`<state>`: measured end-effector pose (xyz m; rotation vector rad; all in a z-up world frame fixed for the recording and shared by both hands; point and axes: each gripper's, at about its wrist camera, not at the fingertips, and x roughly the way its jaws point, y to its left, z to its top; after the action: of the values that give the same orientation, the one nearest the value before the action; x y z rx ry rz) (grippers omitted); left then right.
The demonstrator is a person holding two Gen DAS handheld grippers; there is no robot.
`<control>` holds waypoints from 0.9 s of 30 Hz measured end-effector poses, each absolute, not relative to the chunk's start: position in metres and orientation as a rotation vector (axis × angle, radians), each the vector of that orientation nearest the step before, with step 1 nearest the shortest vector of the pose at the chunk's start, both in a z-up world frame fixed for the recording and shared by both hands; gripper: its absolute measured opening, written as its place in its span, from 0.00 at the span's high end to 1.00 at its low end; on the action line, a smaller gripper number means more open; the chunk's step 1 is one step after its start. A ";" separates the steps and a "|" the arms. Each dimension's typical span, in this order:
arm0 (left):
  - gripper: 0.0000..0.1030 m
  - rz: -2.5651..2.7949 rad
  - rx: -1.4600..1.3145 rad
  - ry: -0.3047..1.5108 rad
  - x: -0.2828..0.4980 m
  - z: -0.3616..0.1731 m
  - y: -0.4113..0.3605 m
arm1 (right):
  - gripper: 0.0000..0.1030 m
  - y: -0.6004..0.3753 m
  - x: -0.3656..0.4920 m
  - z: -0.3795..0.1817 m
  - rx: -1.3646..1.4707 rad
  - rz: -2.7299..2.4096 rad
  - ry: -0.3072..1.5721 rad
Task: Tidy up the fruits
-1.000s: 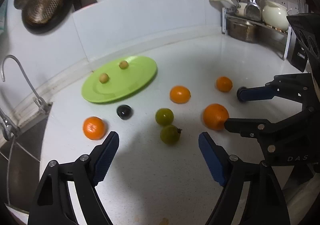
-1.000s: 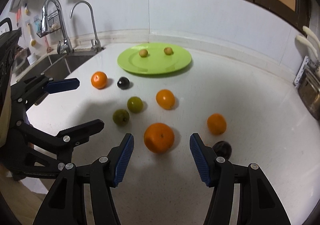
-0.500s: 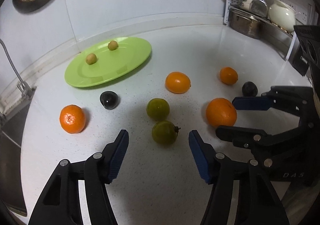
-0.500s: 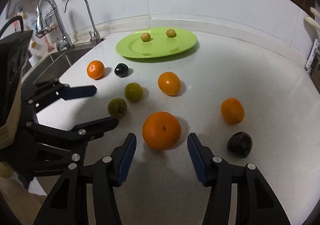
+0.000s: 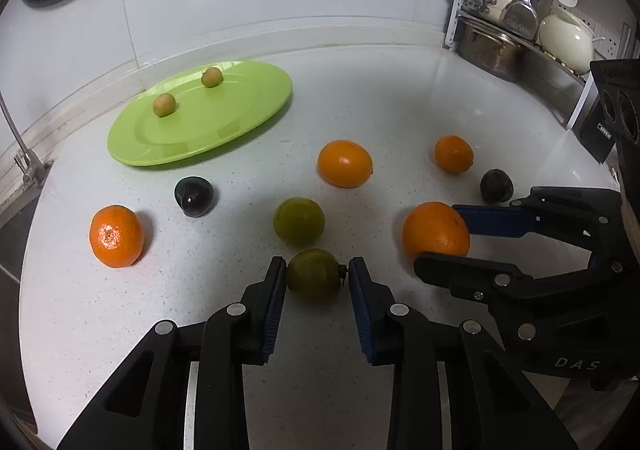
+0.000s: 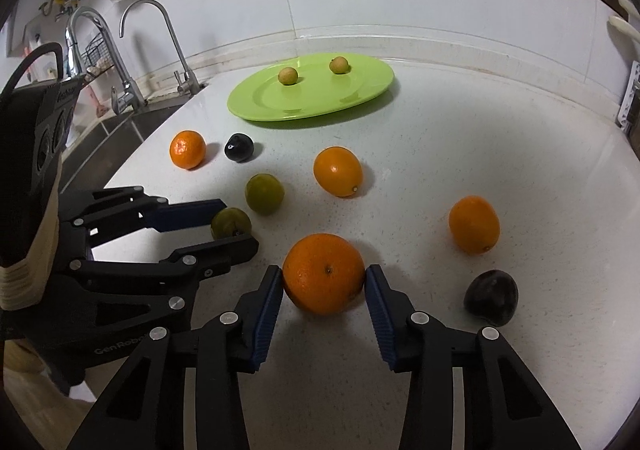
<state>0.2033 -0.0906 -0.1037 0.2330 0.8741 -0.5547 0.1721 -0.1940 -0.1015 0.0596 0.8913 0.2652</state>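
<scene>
- The left gripper (image 5: 316, 274) has its blue-padded fingers (image 5: 273, 298) closed on a small round dark-green fruit (image 5: 313, 278), which rests on the white speckled surface (image 5: 200, 310); both pads touch its sides.
- The right gripper (image 6: 324, 282) has its fingers (image 6: 267, 306) pinching a large round orange (image 6: 324, 274), which also sits on the surface.
- The left wrist view shows the right gripper (image 5: 448, 238) from the side, with the large orange (image 5: 436, 230) between its two fingers; the right wrist view shows the left gripper (image 6: 228, 221) the same way around the dark-green fruit (image 6: 231, 222).
- A flat lime-green plate (image 6: 320, 105) lies near the back wall and carries two small yellowish round fruits (image 6: 288, 75).
- Loose on the surface are a second green fruit (image 5: 299, 220), three smaller oranges (image 5: 116, 236) and two dark purple plums (image 5: 194, 195).
- Only the left wrist view shows the metal rack with pots and ladles (image 5: 516, 33) on the right.
- Only the right wrist view shows the two curved chrome taps (image 6: 116, 61) and the sink (image 6: 116, 129).
</scene>
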 end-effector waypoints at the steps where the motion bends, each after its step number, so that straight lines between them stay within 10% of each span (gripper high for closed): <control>1: 0.70 -0.556 0.233 0.873 0.203 -0.103 -0.091 | 0.59 -0.194 0.172 -0.102 0.061 0.265 0.892; 27: 0.78 -0.534 0.187 0.823 0.195 -0.084 -0.077 | 0.59 -0.188 0.171 -0.084 0.063 0.264 0.848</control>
<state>0.1951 -0.0773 -0.0839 0.1872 0.8235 -0.5336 0.1710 -0.1881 -0.0836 0.0633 0.8484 0.2642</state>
